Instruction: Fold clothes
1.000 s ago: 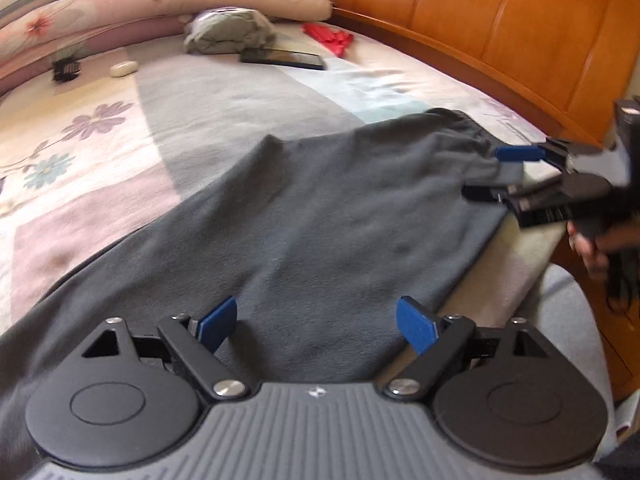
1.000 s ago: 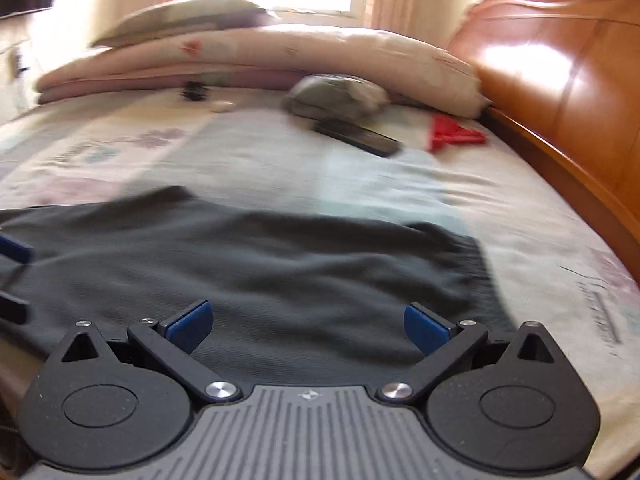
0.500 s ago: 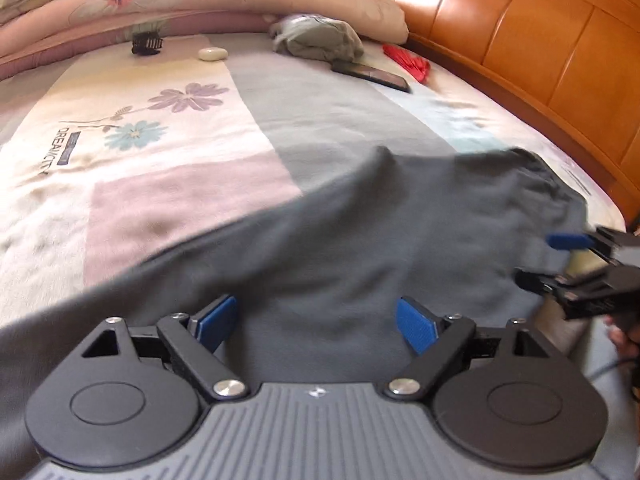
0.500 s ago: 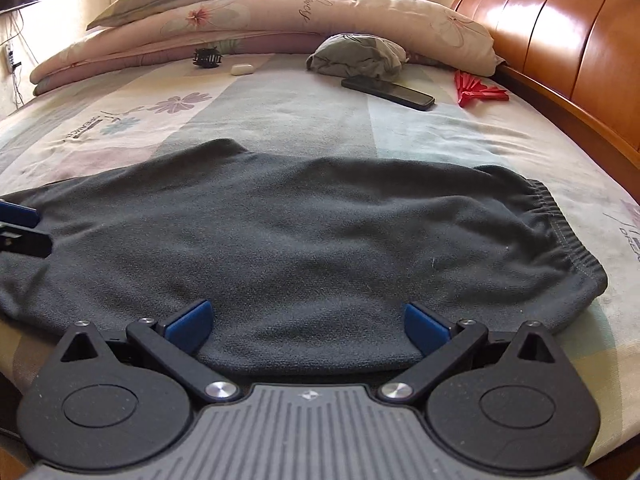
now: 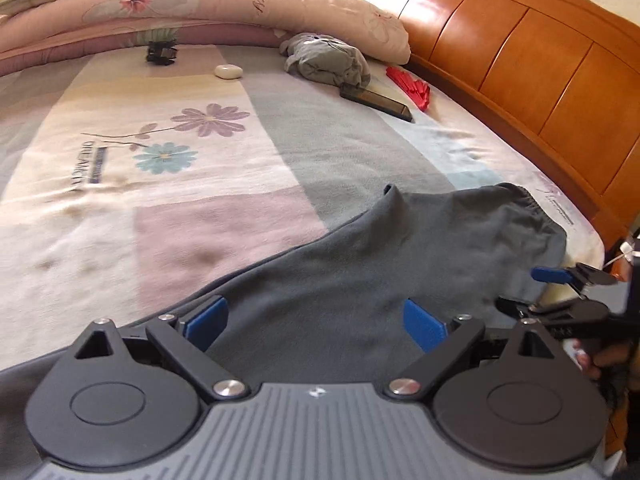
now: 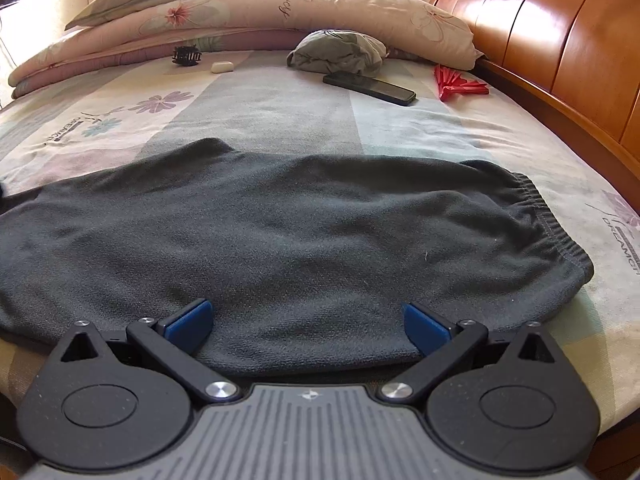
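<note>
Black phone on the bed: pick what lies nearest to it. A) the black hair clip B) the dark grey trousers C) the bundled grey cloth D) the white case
C: the phone lies just in front of the bundled grey cloth, almost touching it, while the white case and hair clip sit well off to one side.

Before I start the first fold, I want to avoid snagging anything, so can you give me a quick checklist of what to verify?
1. Left gripper open over the near edge of the trousers: ok.
2. Right gripper open at the near edge, by the waistband end: ok.
3. Trousers lying flat on the bed: ok, only slight wrinkles.
4. Phone and red fan clear of the trousers: ok.
5. Far trouser leg end smooth: cannot tell, out of view.
</note>
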